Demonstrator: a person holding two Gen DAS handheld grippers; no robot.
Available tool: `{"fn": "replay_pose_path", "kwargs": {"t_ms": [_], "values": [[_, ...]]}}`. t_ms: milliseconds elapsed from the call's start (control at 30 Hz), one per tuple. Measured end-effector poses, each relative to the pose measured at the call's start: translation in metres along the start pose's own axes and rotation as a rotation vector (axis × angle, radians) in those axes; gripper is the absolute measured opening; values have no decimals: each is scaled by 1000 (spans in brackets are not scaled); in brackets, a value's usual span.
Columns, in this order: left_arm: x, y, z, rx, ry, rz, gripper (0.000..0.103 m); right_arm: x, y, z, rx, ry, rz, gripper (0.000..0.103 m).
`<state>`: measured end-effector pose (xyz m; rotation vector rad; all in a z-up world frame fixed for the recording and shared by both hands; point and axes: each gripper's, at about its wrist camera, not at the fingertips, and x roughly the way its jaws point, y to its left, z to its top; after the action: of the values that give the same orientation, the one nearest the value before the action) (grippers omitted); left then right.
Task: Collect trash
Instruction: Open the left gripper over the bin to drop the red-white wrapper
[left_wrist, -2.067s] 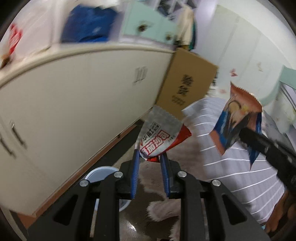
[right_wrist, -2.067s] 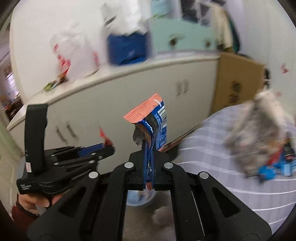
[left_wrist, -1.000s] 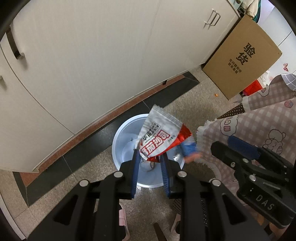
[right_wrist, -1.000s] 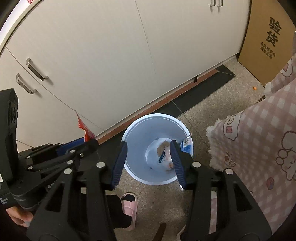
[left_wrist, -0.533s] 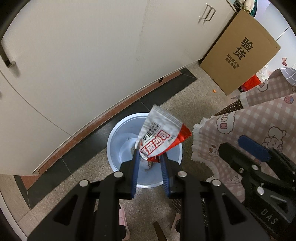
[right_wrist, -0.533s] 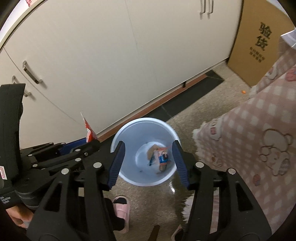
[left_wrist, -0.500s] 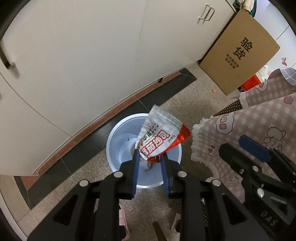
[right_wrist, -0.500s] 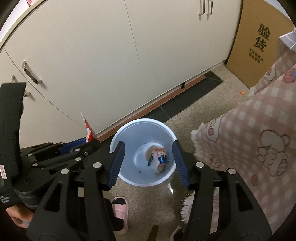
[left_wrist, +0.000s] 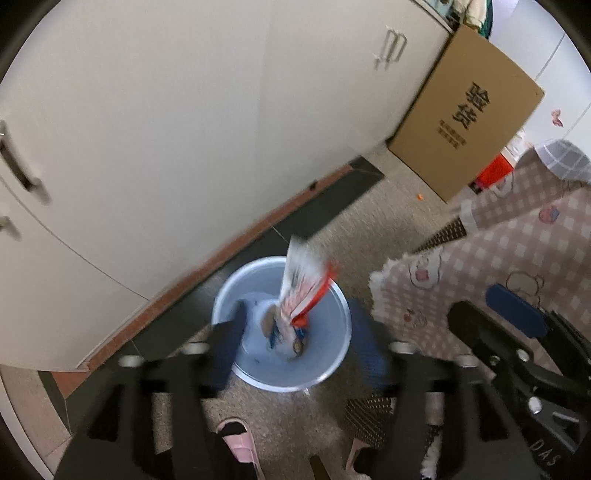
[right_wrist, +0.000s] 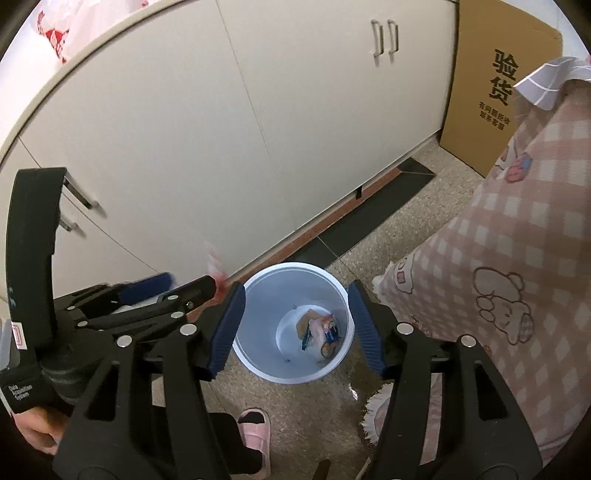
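Observation:
A pale blue bin (left_wrist: 229, 302) stands on the floor by the cabinets; it also shows in the right wrist view (right_wrist: 258, 291). My left gripper (left_wrist: 301, 343) is open above it, blurred by motion. The red and white snack wrapper (left_wrist: 304, 284) hangs loose between the fingers, over the bin mouth. My right gripper (right_wrist: 295, 325) is open and empty above the same bin. Several wrappers (right_wrist: 321, 332) lie on the bin's bottom. The left gripper (right_wrist: 192, 291) shows at the left of the right wrist view.
Cream cabinet doors (left_wrist: 166, 110) rise behind the bin. A cardboard box (left_wrist: 461, 122) leans at the right. A pink checked cloth (right_wrist: 517, 277) hangs at the right. A pink slipper (right_wrist: 255, 432) lies on the speckled floor below the bin.
My left gripper has opened and the red and white wrapper has come free and tipped down toward the bin. The right gripper stays open over the bin.

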<state>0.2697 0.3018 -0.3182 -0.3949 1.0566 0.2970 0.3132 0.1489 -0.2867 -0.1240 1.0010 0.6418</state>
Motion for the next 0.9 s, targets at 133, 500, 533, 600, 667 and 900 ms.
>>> {"fn": "replay_pose_path", "kwargs": {"t_ms": [133,500,533,600,667,900], "values": [[-16,4,-2,-9,-11,0,65,-12,3,2,-1,-12,13,58],[-108,13,-9,-35,-158,11,66,-76,34,13,-32,-104,98,59],[-117,12,-8,-38,-177,11,66,-84,36,14,-34,-118,106,60],[-144,7,-8,-38,-229,5,66,-107,40,16,-33,-157,127,60],[-166,-2,-7,-32,-274,-1,67,-127,39,16,-24,-193,139,61],[-221,-74,-8,65,-383,-77,74,-217,-14,11,66,-361,74,66]]}}
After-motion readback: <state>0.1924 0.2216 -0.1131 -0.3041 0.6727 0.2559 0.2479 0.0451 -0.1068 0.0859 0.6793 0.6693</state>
